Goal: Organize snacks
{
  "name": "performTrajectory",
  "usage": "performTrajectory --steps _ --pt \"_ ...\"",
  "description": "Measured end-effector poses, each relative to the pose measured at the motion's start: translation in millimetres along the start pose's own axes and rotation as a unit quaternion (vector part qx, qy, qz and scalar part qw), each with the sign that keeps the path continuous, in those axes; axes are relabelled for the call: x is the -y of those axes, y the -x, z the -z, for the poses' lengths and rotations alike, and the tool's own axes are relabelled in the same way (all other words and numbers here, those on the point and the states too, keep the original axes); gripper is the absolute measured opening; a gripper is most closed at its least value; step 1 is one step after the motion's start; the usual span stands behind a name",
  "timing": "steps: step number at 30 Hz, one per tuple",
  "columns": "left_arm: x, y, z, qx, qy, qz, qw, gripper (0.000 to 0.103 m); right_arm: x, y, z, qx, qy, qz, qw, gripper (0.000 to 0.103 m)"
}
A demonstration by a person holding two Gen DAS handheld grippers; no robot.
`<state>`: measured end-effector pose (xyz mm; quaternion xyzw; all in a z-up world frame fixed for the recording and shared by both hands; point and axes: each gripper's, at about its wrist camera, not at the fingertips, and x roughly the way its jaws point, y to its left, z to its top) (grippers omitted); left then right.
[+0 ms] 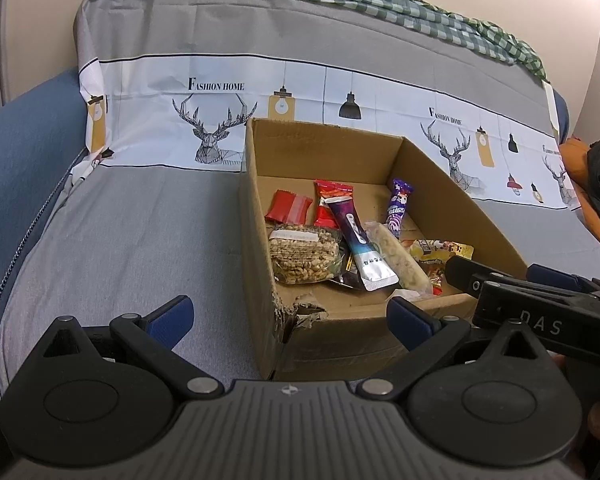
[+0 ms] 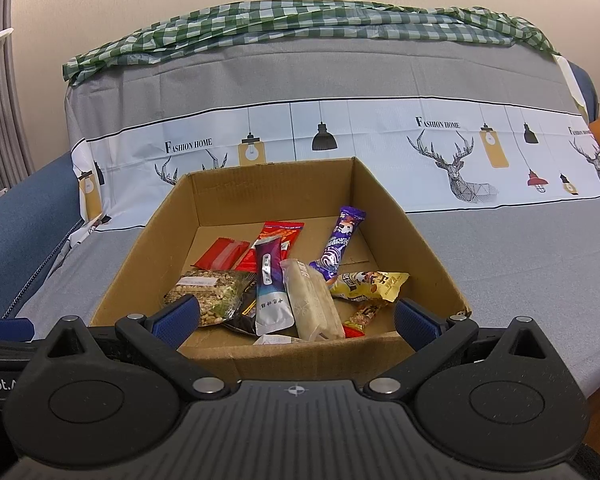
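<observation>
Brown corrugated cardboard box (image 2: 380,216), open-topped and torn at one near corner, holds the snacks (image 2: 300,280): red, purple, yellow and clear nut packets heaped toward its near wall. Grey sofa cover (image 2: 520,260) lies bare around it. Right gripper (image 2: 296,320) at the box's 6 o'clock, left gripper (image 1: 290,318) toward 7; both spread wide, holding nothing.

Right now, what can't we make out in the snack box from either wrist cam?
- Dark packet, right wrist view: mostly buried under the silver-purple sachet.
- Red-ended snack bar, right wrist view: label too small.
- Yellow packet, left wrist view: partly hidden by the right gripper.
- Cardboard box: near floor hidden by its front wall.
</observation>
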<state>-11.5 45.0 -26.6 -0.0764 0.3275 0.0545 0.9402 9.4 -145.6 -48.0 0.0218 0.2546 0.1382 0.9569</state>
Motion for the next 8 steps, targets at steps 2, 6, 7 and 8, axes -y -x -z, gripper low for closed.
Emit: performTrajectory --steps 2,6,7,8 --pt "0.7 1.0 -0.2 0.006 -0.005 0.001 1.0000 0.103 0.0 -0.2 -0.4 0.000 0.001 0.000 1.000 0.102" --pt "4.0 7.0 0.7 0.035 -0.024 0.009 0.9991 0.103 1.2 -0.6 1.7 0.001 -0.002 0.001 1.000 0.102" --pt "4.7 9.1 0.8 0.045 -0.027 0.015 0.9985 0.103 1.5 -0.4 2.1 0.001 -0.003 0.002 1.000 0.102" --pt "5.3 10.2 0.2 0.051 -0.030 0.019 0.9981 0.103 1.6 0.4 2.1 0.002 -0.005 0.001 1.000 0.102"
